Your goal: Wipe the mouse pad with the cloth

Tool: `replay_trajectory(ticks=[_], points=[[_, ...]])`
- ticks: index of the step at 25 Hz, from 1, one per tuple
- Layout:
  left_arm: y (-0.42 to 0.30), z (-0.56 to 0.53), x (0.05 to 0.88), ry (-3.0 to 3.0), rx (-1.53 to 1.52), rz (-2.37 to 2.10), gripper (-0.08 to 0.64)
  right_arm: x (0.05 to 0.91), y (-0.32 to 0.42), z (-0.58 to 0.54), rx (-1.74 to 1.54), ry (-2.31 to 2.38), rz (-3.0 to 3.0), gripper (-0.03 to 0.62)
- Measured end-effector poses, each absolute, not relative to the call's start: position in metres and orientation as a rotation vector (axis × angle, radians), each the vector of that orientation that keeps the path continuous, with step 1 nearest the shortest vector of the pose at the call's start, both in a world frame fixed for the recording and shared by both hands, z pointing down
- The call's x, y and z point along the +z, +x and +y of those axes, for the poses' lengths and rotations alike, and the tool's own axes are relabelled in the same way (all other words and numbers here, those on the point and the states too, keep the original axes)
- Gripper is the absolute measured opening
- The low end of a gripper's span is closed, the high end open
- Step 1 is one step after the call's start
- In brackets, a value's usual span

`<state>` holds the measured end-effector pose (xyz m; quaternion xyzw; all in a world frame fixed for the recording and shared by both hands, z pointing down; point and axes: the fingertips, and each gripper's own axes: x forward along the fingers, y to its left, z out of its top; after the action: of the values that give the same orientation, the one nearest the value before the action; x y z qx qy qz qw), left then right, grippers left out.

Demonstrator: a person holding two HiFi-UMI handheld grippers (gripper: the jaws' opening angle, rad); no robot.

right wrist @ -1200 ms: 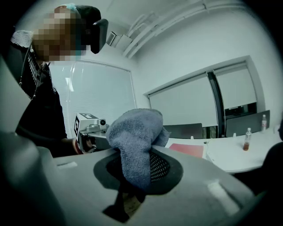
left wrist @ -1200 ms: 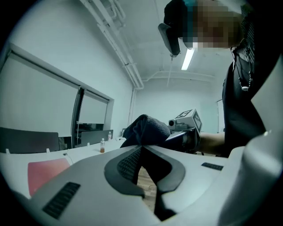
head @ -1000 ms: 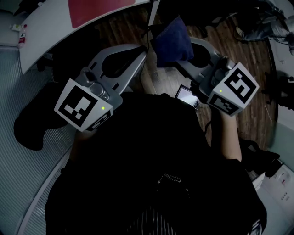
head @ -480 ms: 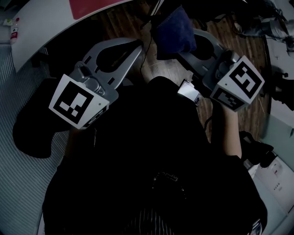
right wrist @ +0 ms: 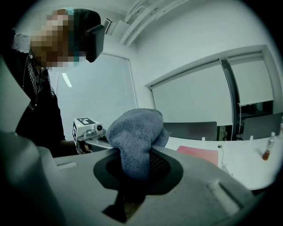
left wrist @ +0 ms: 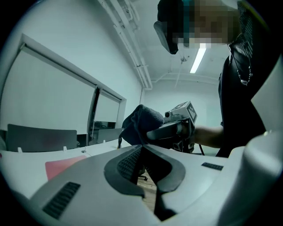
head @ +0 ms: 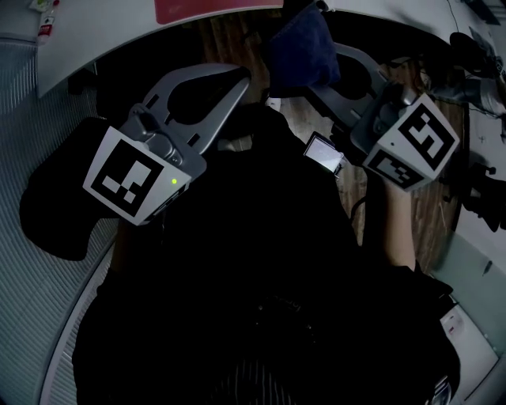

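Observation:
A dark blue cloth is bunched between the jaws of my right gripper, held up in front of the person's chest. In the right gripper view the cloth bulges out above the right gripper. My left gripper is beside it, jaws closed tip to tip with nothing in them; the left gripper view shows the left gripper with the cloth just beyond. The red mouse pad lies on the white table ahead, apart from both grippers. The mouse pad also shows flat in the right gripper view.
A black chair stands at the left over ribbed grey flooring. Wooden floor lies under the right arm. A small red-labelled bottle is on the table's left end. Dark equipment crowds the right side.
The view has swung so the table and mouse pad sit further right and higher. Both grippers stay close to the body, with the cloth still in the right one.

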<state>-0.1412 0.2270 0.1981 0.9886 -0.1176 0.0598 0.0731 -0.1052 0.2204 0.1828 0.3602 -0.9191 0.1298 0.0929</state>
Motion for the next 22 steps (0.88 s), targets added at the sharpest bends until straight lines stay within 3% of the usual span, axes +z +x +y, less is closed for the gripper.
replay_trajectory(ticks=[22], points=[[-0.064,0.109,0.187,2.762,0.172,-0.704,0.003,0.178,-0.031,0.08,0.394,0.614,-2.907,0.066]])
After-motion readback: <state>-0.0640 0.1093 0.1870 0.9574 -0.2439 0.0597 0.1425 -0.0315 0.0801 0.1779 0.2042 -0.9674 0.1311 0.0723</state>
